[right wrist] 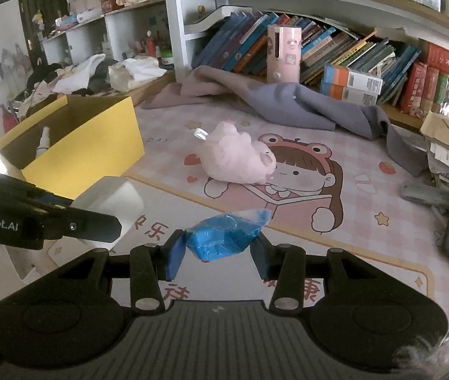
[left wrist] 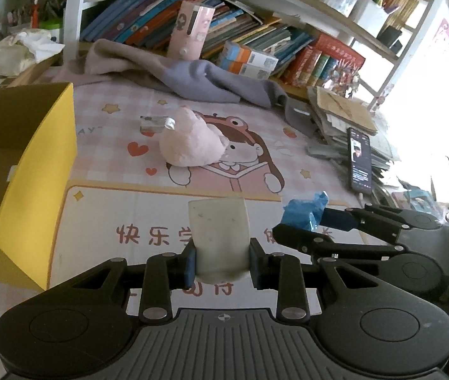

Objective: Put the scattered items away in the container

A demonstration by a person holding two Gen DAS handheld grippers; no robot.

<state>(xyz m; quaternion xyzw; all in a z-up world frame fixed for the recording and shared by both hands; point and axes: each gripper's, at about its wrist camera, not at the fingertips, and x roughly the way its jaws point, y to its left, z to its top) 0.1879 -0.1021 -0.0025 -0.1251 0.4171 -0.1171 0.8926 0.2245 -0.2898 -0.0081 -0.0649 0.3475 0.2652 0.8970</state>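
My left gripper (left wrist: 223, 264) is shut on a pale white block (left wrist: 219, 237), held above the pink cartoon mat. The same white block (right wrist: 110, 202) shows at the left of the right wrist view. My right gripper (right wrist: 218, 253) is shut on a crumpled blue plastic packet (right wrist: 227, 236); the blue packet (left wrist: 305, 210) sits to the right in the left wrist view. The yellow cardboard box (left wrist: 31, 171) stands open at the left; in the right wrist view the yellow box (right wrist: 88, 155) holds a small white bottle (right wrist: 42, 145). A pink plush toy (left wrist: 189, 141) lies mid-mat, with a small clear item (left wrist: 151, 123) behind it.
A grey-purple cloth (left wrist: 211, 85) is draped at the back of the mat below a shelf of books (left wrist: 161, 22). A pink tube-shaped container (left wrist: 189, 31) stands against the books. A lit phone (left wrist: 360, 161) leans on a paper pile (left wrist: 344, 117) at the right.
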